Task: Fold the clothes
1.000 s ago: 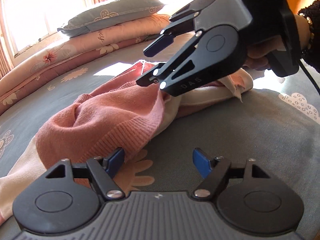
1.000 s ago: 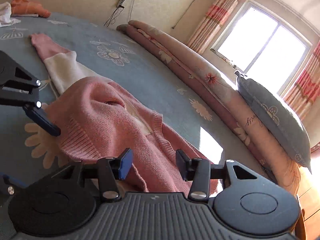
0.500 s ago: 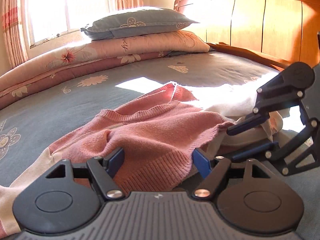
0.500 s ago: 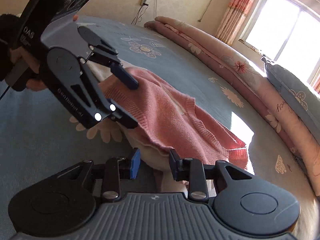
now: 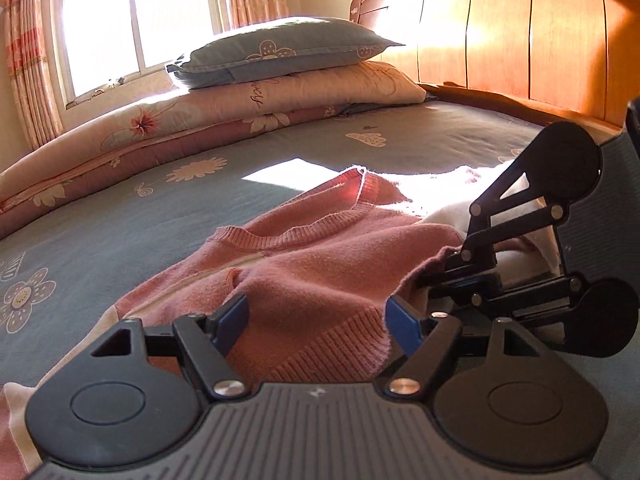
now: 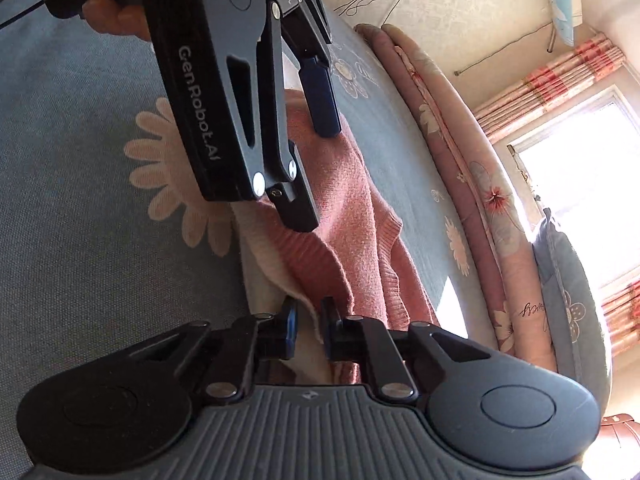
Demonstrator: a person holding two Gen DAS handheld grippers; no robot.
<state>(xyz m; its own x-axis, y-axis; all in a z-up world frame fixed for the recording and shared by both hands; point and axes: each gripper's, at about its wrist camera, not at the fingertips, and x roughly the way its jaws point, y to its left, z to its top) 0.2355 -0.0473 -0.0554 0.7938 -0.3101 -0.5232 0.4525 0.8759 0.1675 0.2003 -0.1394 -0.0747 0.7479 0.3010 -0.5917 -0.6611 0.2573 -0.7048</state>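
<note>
Right gripper [image 6: 308, 326] is clamped on the cream edge of the pink sweater [image 5: 320, 264], w/ fabric pinched between its pads. Left gripper [image 5: 316, 322] is wide open, the ribbed hem between its fingers but not squeezed. Sweater lies rumpled on the blue bed sheet [image 5: 120, 224]. Beyond it: rolled quilt [image 5: 168, 128] w/ pillow [image 5: 280, 52] on top, near the window [image 5: 136, 20].

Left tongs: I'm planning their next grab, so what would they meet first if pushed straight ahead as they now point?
Probably the ribbed hem of the pink knitted sweater, which lies between the open left tongs; depth is unclear.
</note>
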